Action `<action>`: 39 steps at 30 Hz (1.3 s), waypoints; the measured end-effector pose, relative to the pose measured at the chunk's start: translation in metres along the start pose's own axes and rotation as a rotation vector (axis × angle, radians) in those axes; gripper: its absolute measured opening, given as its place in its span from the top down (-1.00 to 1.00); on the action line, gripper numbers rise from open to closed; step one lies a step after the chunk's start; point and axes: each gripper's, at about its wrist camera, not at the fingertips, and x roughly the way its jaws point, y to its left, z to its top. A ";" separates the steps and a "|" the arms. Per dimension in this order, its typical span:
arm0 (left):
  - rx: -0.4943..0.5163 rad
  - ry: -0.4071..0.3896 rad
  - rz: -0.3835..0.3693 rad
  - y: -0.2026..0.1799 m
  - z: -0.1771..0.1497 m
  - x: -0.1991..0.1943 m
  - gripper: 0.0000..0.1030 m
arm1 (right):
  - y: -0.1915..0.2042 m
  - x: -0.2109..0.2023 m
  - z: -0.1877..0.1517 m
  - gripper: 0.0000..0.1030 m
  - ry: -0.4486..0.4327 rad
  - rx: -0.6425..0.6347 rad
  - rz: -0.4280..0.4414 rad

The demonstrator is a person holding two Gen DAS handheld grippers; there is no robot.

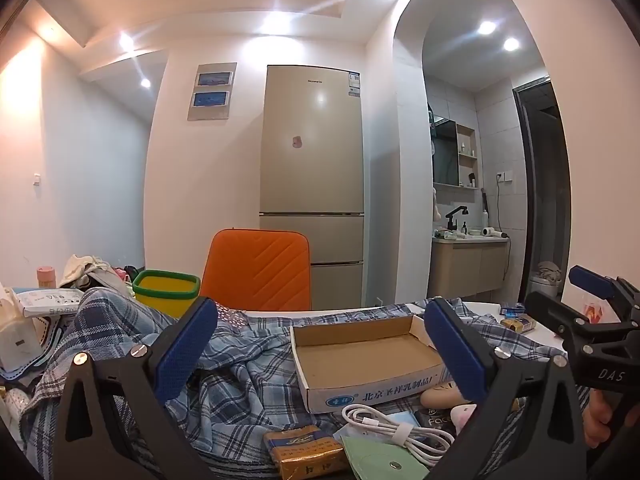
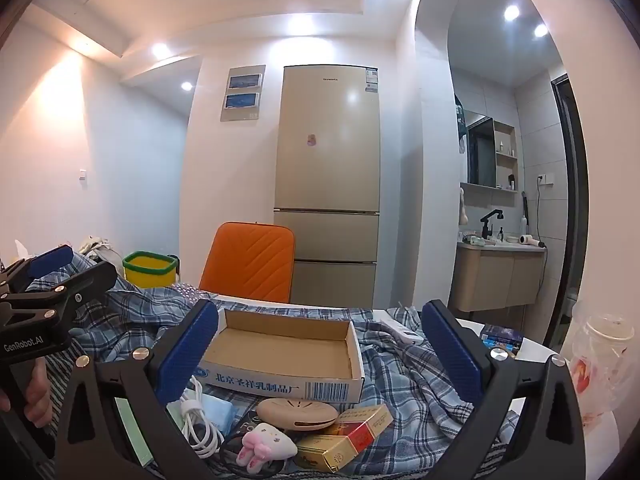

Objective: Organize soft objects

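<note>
A blue plaid shirt (image 1: 236,364) lies crumpled over the table; it also shows in the right wrist view (image 2: 404,372). An empty open cardboard box (image 1: 368,356) rests on it, also in the right wrist view (image 2: 284,354). A small pink and white plush toy (image 2: 264,446) lies at the near edge beside a pink case (image 2: 296,412). My left gripper (image 1: 320,350) is open and empty above the shirt. My right gripper (image 2: 320,350) is open and empty above the box and small items.
A coiled white cable (image 1: 400,432), green pouch (image 1: 380,460) and cigarette packs (image 2: 352,436) lie near the front. A yellow and green bin (image 1: 166,290), orange chair (image 1: 258,270) and fridge (image 1: 312,184) stand behind. A plastic bottle (image 2: 600,344) is at right.
</note>
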 end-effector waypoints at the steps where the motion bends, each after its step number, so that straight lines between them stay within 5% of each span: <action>1: 0.001 0.003 0.000 0.000 0.001 -0.001 -1.00 | 0.000 0.000 0.000 -1.00 -0.004 0.001 0.000; 21: -0.021 0.015 -0.009 0.004 -0.002 0.004 -1.00 | -0.001 0.000 -0.003 -1.00 -0.008 0.007 0.002; 26: -0.016 0.014 -0.013 0.003 -0.002 0.005 -1.00 | 0.001 -0.010 -0.001 -1.00 -0.046 -0.004 -0.091; 39: -0.026 -0.037 -0.004 0.004 -0.003 -0.006 -1.00 | 0.001 -0.008 0.001 -1.00 -0.037 0.000 -0.043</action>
